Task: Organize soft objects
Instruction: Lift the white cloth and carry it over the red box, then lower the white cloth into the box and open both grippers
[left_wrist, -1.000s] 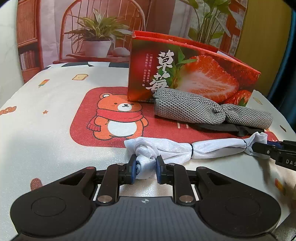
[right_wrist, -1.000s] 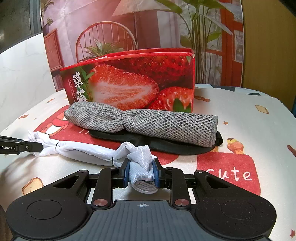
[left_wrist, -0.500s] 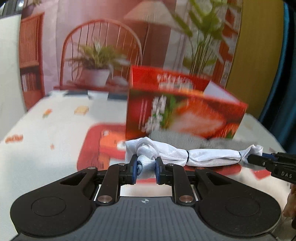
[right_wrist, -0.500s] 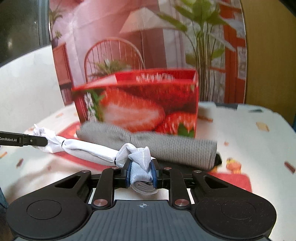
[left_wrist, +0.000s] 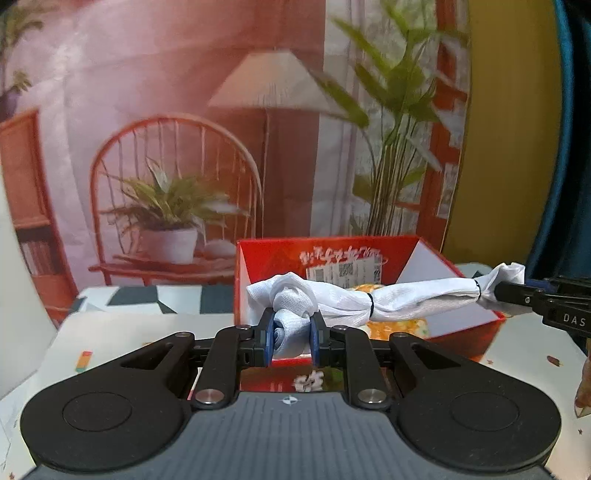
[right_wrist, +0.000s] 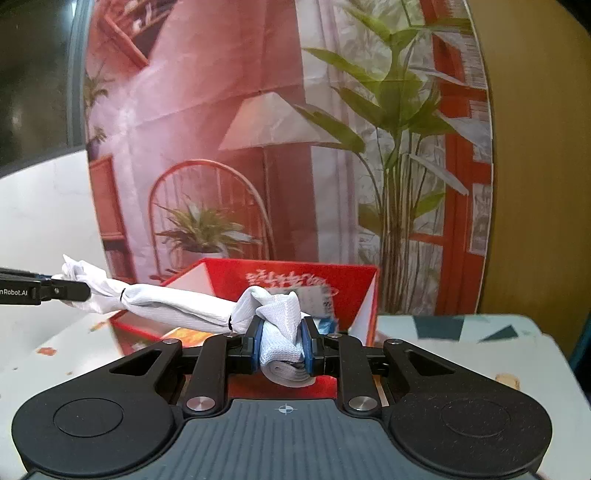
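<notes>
Left claw (left_wrist: 291, 341), at the lower centre of the left wrist view, has its two blue pads pinching the knotted end of a long white mesh-fabric bundle tied with thin black bands (left_wrist: 391, 299). From that knot the bundle stretches off to the right of the frame, up in the air, with no part of it resting on anything. Its far end, at the right edge, is caught in the black fingertips of the right claw (left_wrist: 511, 293). In the right wrist view the right claw (right_wrist: 282, 343) sits at the lower centre, pads pressed onto the other bunched end of the same white bundle (right_wrist: 177, 306), with a loop of flat pale strap hanging below the pads. The bundle runs toward the left edge of that frame, where the left claw (right_wrist: 72, 291) grips its tip.

Behind and below the bundle in both views stands an open red cardboard box with white inner walls and a printed label on its back panel (left_wrist: 424, 254), its mouth facing up; something orange and yellow lies on its floor, too blurred to identify. The box rests on a pale counter with small cartoon prints (left_wrist: 122, 332). A printed backdrop showing a chair, a lamp and potted plants (left_wrist: 258, 129) fills the upper part of each frame
</notes>
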